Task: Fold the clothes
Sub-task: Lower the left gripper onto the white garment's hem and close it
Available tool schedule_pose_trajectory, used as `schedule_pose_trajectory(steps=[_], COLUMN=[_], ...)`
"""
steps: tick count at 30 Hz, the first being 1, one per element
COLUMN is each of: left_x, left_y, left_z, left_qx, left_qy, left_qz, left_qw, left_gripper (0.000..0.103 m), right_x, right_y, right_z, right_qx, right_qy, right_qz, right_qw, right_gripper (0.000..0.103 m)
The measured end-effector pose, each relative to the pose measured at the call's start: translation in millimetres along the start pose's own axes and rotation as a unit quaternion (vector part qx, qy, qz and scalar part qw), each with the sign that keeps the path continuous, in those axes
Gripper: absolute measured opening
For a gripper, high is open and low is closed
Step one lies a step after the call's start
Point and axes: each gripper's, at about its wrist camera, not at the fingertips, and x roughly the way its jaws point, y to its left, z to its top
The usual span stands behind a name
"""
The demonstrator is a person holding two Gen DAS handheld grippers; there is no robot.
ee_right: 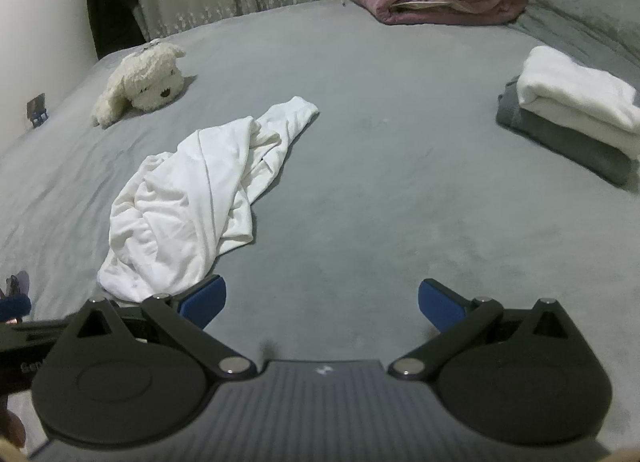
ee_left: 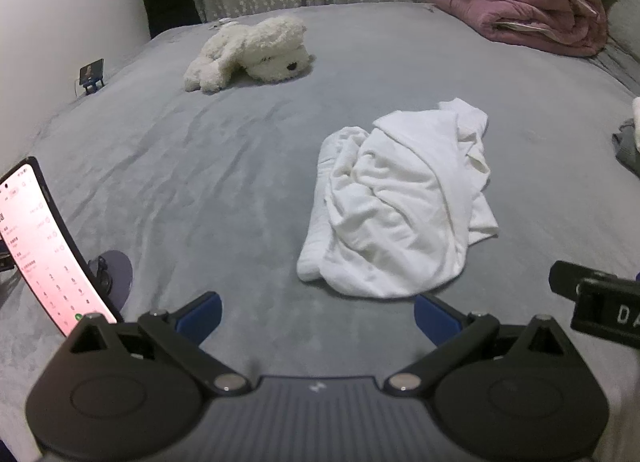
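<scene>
A crumpled white garment lies in a heap on the grey bed. In the right wrist view the same white garment stretches from near my left finger toward the middle of the bed. My left gripper hovers just short of the garment's near edge, open, nothing between its blue pads. My right gripper is open too, with the garment's near corner just beyond its left pad. Folded white and grey clothes sit stacked at the right.
A white plush dog lies at the far left of the bed. A rolled pink quilt sits at the far right by the curtain. A lit phone is at the left. Part of the other gripper shows at the right edge.
</scene>
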Motion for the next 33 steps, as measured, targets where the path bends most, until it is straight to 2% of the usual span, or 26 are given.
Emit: schedule_pose_trajectory(steps=[5,12,18,24,28,33], left_x=[17.3,48.2,70.5,86.2,89.3,88.9], left_y=[-0.6,-3.3,-1.0,6.9,9.9,9.3], left_z=[11.1,21.8,27.3,29.4,29.1,28.6], left_qx=[0.000,-0.004,-0.020,-0.027,-0.023,-0.026], left_qy=[0.036,0.048,0.038,0.037,0.037,0.037], left_qz=[-0.006,0.006,-0.003,-0.042,-0.060,-0.060], left_qw=[0.9993,0.9988,0.9991,0.9981,0.9973,0.9972], left_gripper=[0.103,0.103,0.103,0.103,0.103,0.103], right_x=[5.1,15.6,30.7,47.0,55.7,62.6], right_y=[0.2,-1.8,-1.3,-0.6,-1.0,-1.3], right_z=[4.4,13.2,17.2,19.6,20.8,18.9], right_qx=[-0.010,-0.013,-0.027,-0.058,-0.071,-0.077], right_qy=[-0.003,0.001,0.010,0.019,0.030,0.041], right_qz=[0.003,0.006,-0.001,-0.011,0.002,0.004], right_qw=[1.000,1.000,1.000,0.998,0.997,0.996], right_gripper=[0.103,0.103,0.103,0.103,0.103,0.103])
